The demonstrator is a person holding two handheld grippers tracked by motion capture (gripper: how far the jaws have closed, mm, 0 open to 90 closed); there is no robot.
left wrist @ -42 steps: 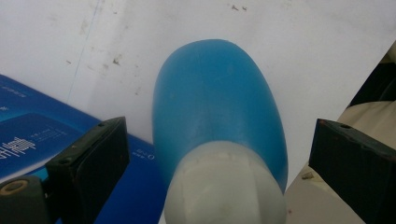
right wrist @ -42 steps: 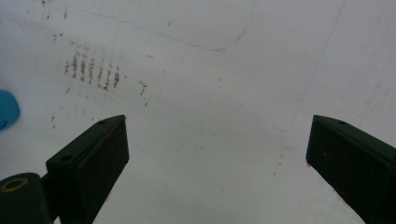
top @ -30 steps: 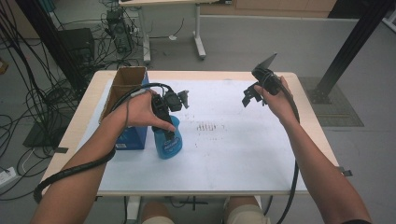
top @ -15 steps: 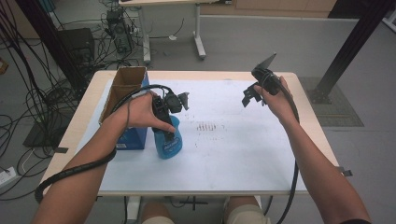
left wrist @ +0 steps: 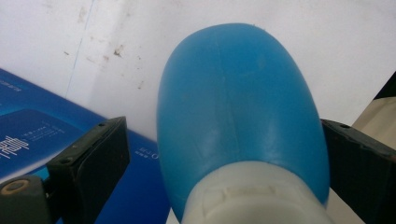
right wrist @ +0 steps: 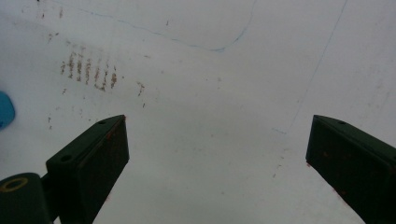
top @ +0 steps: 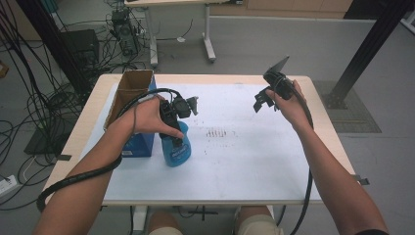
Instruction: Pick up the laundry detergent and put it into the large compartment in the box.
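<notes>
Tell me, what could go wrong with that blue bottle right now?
The left gripper straddles the blue bottle with a gap at its left jaw, so the rounded plastic might slip or tip on closing. The blue box stands close beside it and could get nudged. The right gripper hovers far off, too distant to steady anything.
</notes>
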